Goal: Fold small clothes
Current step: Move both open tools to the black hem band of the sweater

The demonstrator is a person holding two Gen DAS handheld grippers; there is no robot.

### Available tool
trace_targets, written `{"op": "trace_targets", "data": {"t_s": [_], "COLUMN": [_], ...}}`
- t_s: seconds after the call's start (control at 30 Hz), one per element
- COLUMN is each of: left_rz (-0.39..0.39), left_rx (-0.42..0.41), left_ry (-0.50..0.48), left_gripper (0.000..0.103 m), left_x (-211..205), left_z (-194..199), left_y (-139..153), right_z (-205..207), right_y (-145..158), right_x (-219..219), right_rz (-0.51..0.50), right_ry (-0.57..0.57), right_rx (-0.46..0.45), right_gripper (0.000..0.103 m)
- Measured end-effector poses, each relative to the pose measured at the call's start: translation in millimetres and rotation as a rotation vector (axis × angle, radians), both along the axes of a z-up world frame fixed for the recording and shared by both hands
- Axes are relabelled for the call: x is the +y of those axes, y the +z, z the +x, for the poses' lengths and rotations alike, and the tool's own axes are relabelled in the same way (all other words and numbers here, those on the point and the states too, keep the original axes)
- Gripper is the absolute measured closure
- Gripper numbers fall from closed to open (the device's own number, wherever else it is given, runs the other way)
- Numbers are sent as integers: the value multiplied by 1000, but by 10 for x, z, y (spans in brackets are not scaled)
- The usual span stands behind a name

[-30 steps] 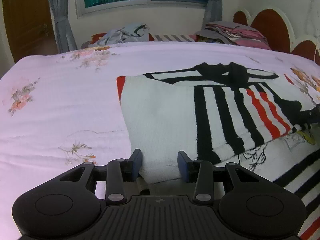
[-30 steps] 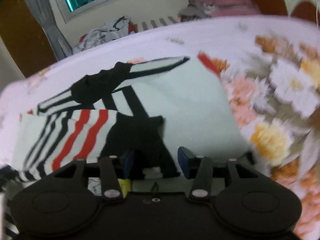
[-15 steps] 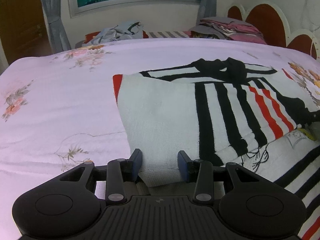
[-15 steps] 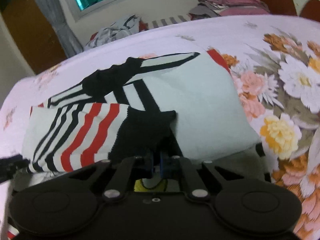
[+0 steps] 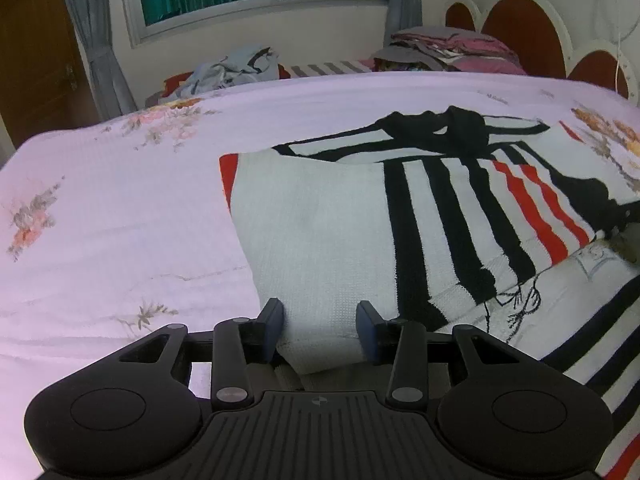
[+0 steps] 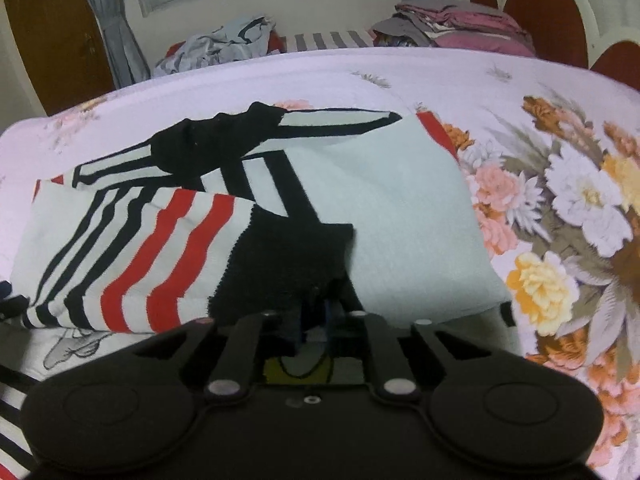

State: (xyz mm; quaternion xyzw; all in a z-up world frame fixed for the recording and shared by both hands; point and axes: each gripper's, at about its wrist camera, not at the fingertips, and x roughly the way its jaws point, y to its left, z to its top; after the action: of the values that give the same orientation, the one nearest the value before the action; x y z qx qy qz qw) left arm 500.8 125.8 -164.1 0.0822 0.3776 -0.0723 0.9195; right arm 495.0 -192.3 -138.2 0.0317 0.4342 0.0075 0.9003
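A white knit sweater [image 5: 340, 220] with black and red stripes lies folded on the pale pink bedsheet [image 5: 120, 220]. My left gripper [image 5: 320, 324] is at its near white corner. The jaws are opening, and the corner lies flat between them without being pinched. In the right wrist view the same sweater [image 6: 400, 208] has its striped sleeve [image 6: 160, 248] folded across the body, ending in a black cuff [image 6: 288, 256]. My right gripper [image 6: 314, 312] is at the cuff's near edge. Its jaws are opening and stand a narrow gap apart, and the cuff rests on the sweater.
Beyond the bed a loose heap of grey-blue clothes [image 5: 236, 68] lies on a far surface, beside a folded stack [image 5: 452, 48]. A scalloped red headboard [image 5: 524, 32] rises at the right. Large printed flowers [image 6: 580, 200] cover the sheet to the sweater's right.
The right jaws shut on the black cuff and have since parted a little, and that hand shifted slightly. The left jaws have widened slightly around the white corner; the left hand stayed put.
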Motion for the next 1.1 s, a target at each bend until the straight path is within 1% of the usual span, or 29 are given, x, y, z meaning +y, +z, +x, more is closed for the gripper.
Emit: {"op": "trace_targets", "data": {"t_s": [0.03,0.07,0.1,0.13,0.2,0.37,0.47,0.57,0.77,0.83,0.87,0.9,0.97,1.0,1.03,1.07,1.1], "left_rz": [31,80,100,83,57,86,93,91,86,81,84,86,81,74,61,45,20], "left_rx": [-7,-9,-7,5,-11,-10,-10,-28,-34,-31,-31,-31,-32,-33,-35,-31,-22], "left_ry": [14,49,63,57,72,85,98,102,132,140,143,146,157,164,171,176,180], "left_gripper": [34,1,0,0,0,0,0,0,0,0,0,0,0,0,0,1,5], "left_x": [-24,-39,-36,-5,50,16,-47,-137,-242,-276,-297,-318,-340,-342,-340,-332,-318], "left_z": [-8,-11,-15,-24,-97,-356,-579,-849,-1387,-1581,-1682,-1782,-1994,-2100,-2217,-2311,-2405], "left_y": [-3,-22,-49,-68,-44,-58,-46,-6,39,41,40,45,64,77,87,92,92], "right_z": [-25,-53,-90,-120,-182,-426,-646,-904,-1460,-1669,-1763,-1887,-2069,-2161,-2245,-2333,-2432], "right_y": [30,55,83,102,139,257,325,371,328,284,269,256,224,201,183,166,141], "right_x": [-12,-28,-43,-53,-76,-167,-273,-420,-776,-885,-923,-962,-1025,-1071,-1104,-1135,-1166], "right_rz": [7,18,22,20,24,54,86,110,127,138,138,135,139,151,160,173,197], "right_ry": [-4,-7,-10,-11,-4,21,32,45,31,24,24,27,24,21,19,22,36], "right_rx": [-3,-10,-19,-27,-35,-73,-88,-98,-93,-82,-83,-89,-82,-72,-67,-66,-62], "right_gripper": [78,71,67,66,67,67,67,67,66,57,46,41,39,37,32,31,33]}}
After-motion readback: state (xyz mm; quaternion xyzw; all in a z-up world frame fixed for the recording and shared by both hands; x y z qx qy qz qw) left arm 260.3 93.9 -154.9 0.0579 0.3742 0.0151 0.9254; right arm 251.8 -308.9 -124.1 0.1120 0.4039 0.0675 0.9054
